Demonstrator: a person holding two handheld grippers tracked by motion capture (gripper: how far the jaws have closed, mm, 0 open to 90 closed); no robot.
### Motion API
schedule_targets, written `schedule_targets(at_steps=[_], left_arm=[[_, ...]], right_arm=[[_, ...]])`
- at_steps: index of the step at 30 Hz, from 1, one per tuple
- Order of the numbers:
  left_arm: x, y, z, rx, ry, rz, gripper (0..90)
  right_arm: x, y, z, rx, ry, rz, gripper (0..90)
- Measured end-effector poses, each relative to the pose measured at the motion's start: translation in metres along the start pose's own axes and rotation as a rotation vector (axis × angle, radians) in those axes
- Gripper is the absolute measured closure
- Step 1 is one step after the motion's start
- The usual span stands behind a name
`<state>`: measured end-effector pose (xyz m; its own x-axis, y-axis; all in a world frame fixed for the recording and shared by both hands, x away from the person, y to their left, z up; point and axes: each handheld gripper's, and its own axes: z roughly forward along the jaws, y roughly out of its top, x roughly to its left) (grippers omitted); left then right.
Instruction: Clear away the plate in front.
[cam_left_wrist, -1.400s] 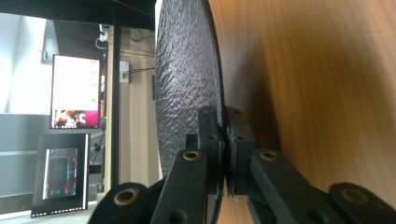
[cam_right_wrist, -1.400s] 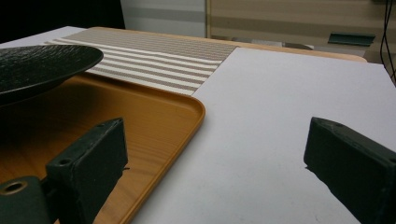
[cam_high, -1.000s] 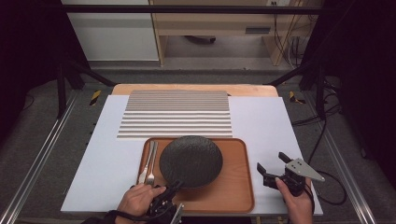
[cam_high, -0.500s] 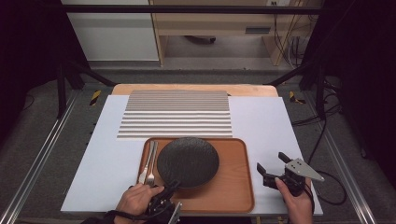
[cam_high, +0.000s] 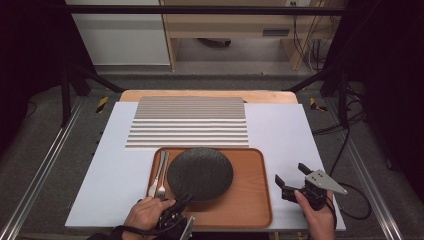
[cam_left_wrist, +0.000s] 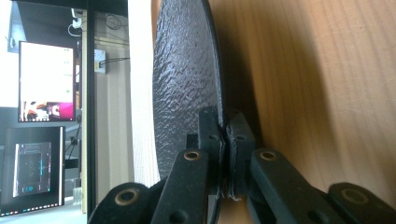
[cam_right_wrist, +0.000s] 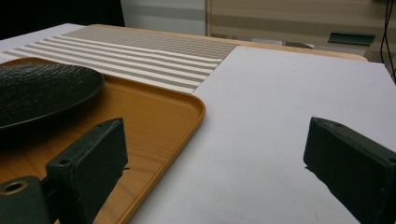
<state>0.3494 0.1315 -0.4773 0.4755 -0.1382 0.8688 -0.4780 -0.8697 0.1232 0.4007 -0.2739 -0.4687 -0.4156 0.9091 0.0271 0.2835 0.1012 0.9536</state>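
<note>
A dark textured round plate (cam_high: 200, 173) lies on an orange-brown wooden tray (cam_high: 250, 202) near the table's front. My left gripper (cam_high: 183, 202) comes in from the bottom, held by a hand, and is shut on the plate's near rim. In the left gripper view the two jaws pinch the plate (cam_left_wrist: 187, 84) edge at my left gripper (cam_left_wrist: 223, 140), with the tray (cam_left_wrist: 317, 93) behind it. My right gripper (cam_high: 291, 174) rests open on the white table cover just right of the tray. Its own view shows my right gripper (cam_right_wrist: 215, 158) with nothing between its jaws, and the plate (cam_right_wrist: 42, 91) on the tray (cam_right_wrist: 154, 116).
A fork and a spoon (cam_high: 159, 175) lie along the tray's left edge, beside the plate. A striped placemat (cam_high: 187, 122) lies behind the tray on the white table cover (cam_high: 280, 130). Black frame posts and cables stand around the table.
The plate has shifted slightly to the left with my left gripper on its rim. The right gripper has stayed where it was.
</note>
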Motion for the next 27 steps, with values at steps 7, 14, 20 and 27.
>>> schedule_targets(at_steps=[7,14,20,27], left_arm=[[-0.0013,0.0020,-0.0007,0.009,-0.002,0.001,87.5],[-0.0018,0.0018,-0.0007,0.007,-0.004,-0.005,87.5],[-0.0020,0.0016,-0.0006,0.006,-0.003,0.002,87.4],[-0.0023,0.0014,-0.0006,0.004,-0.002,0.004,87.3]], right_arm=[[0.0003,0.0000,0.0000,0.001,0.001,0.000,6.5],[0.0003,-0.0001,0.0002,0.002,0.002,0.000,6.5],[0.0005,0.0000,0.0001,0.002,0.001,0.000,6.5],[0.0004,-0.0001,0.0002,0.003,0.002,0.000,6.5]])
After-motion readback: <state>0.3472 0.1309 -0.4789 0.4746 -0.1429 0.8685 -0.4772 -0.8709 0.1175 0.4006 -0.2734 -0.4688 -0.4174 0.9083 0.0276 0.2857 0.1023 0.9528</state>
